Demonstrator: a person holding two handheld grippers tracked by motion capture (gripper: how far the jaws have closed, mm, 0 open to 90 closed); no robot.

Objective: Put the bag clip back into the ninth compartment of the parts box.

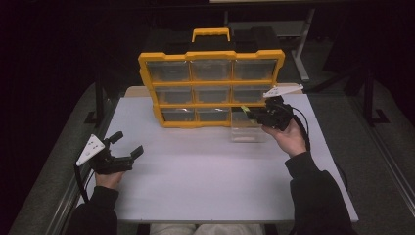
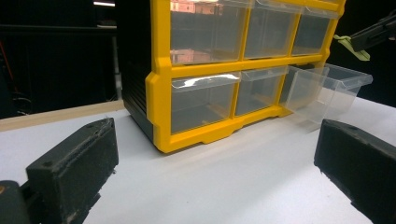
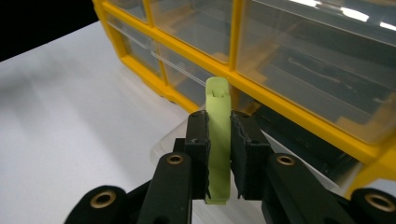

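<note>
A yellow organiser (image 1: 211,87) with clear drawers stands upright at the back of the white table (image 1: 205,171). Its bottom right drawer (image 1: 246,128) is pulled out onto the table, also seen as the clear drawer (image 2: 327,91) and clear drawer (image 3: 173,140). My right gripper (image 1: 247,112) hovers over that drawer, shut on a pale green flat strip (image 3: 218,135) that sticks out past the jaws; the green strip (image 2: 351,45) shows at the far right. My left gripper (image 1: 128,146) rests low at the table's left, open, with nothing between its pads (image 2: 74,172).
A yellow carry handle (image 1: 211,33) tops the organiser. A wooden board edge (image 2: 56,114) runs behind the table. Dark floor and a metal frame (image 1: 303,44) lie beyond. Bare tabletop spreads across the front and middle.
</note>
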